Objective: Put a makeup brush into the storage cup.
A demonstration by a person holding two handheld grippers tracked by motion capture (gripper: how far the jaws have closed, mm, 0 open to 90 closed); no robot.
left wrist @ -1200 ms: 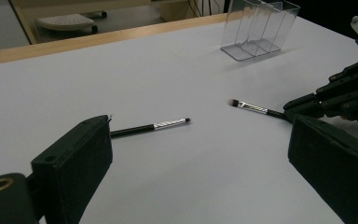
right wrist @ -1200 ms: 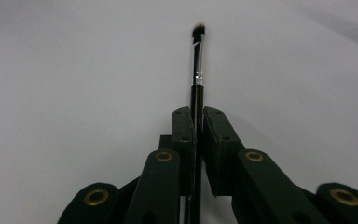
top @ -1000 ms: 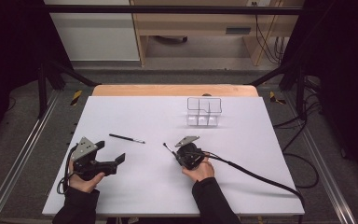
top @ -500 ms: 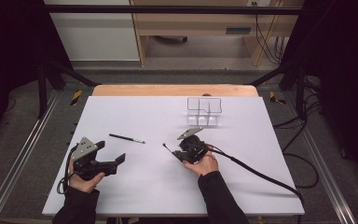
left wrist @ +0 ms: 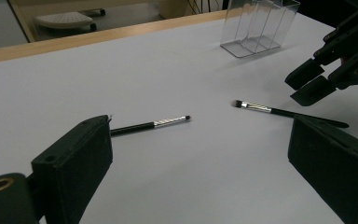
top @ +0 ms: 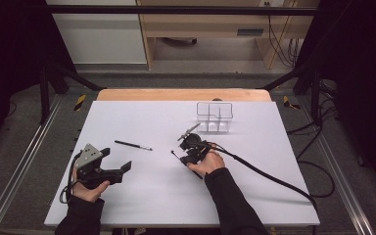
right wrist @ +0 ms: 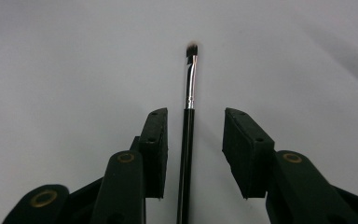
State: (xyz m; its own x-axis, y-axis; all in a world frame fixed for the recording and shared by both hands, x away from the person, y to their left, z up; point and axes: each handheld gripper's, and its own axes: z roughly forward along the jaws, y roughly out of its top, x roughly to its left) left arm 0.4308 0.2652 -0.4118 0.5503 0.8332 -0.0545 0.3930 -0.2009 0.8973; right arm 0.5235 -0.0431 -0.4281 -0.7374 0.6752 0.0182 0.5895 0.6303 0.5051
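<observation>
Right tool: your right tool (right wrist: 193, 140) has just been opening; its jaws stand apart around the brush (right wrist: 189, 107), pads not pressing it.
Brush: lies flat on the white counter (top: 254, 186), near the clear organizer (top: 215, 116).
Left tool: your left tool (top: 120, 161) rests released, jaws wide.
Pencil: lies between both tools (top: 133, 145).
</observation>
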